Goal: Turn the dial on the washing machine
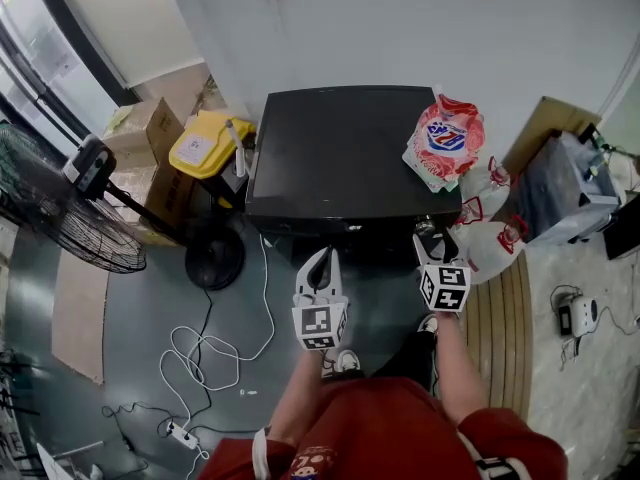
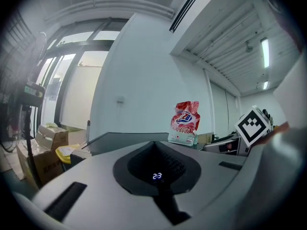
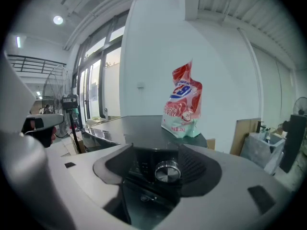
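The black washing machine (image 1: 340, 148) stands ahead of me, with a red and white detergent bag (image 1: 444, 138) on its lid. My right gripper (image 1: 432, 236) is at the front control panel, open. In the right gripper view the silver dial (image 3: 168, 171) sits between the jaws of my right gripper (image 3: 160, 174), close to the right pad (image 3: 194, 169) and apart from the left one. My left gripper (image 1: 321, 260) hangs lower at the panel's middle, open by a narrow gap with nothing held. Through the gap of my left gripper (image 2: 157, 172) glows the machine's blue display (image 2: 157, 177).
A standing fan (image 1: 60, 208) and its round base (image 1: 214, 258) are at the left, beside a yellow bin (image 1: 205, 143) and cardboard boxes (image 1: 140, 133). White cables (image 1: 215, 353) lie on the floor. White bags (image 1: 490, 238) and a grey box (image 1: 565, 193) stand at the right.
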`<action>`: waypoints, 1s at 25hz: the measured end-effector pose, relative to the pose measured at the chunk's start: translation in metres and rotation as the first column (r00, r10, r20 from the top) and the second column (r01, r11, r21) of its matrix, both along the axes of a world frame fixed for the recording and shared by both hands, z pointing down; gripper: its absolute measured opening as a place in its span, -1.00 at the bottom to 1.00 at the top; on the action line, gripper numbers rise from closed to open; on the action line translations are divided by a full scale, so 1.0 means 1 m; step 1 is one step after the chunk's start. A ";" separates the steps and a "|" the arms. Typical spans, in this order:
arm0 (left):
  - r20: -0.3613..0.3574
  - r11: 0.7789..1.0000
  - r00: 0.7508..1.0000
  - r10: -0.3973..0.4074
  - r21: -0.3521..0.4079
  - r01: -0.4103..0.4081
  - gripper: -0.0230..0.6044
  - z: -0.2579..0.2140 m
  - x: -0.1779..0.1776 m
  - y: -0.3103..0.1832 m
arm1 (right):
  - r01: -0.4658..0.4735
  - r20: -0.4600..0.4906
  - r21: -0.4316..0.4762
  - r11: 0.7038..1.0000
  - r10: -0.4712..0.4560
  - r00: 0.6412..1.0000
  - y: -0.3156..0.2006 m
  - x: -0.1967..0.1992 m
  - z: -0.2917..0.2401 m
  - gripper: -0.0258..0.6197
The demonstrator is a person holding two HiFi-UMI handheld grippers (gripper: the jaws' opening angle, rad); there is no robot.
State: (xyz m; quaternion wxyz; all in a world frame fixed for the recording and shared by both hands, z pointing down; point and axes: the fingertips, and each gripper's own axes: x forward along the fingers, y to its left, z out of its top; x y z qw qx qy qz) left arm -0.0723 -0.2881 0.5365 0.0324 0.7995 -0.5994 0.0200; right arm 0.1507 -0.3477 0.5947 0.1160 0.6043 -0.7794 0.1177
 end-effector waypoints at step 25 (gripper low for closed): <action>0.130 0.965 0.992 -0.003 0.261 -0.031 -0.90 -0.138 -0.026 0.027 | 0.062 -0.071 0.370 0.927 -0.039 0.997 0.042 -0.040 -0.180 0.00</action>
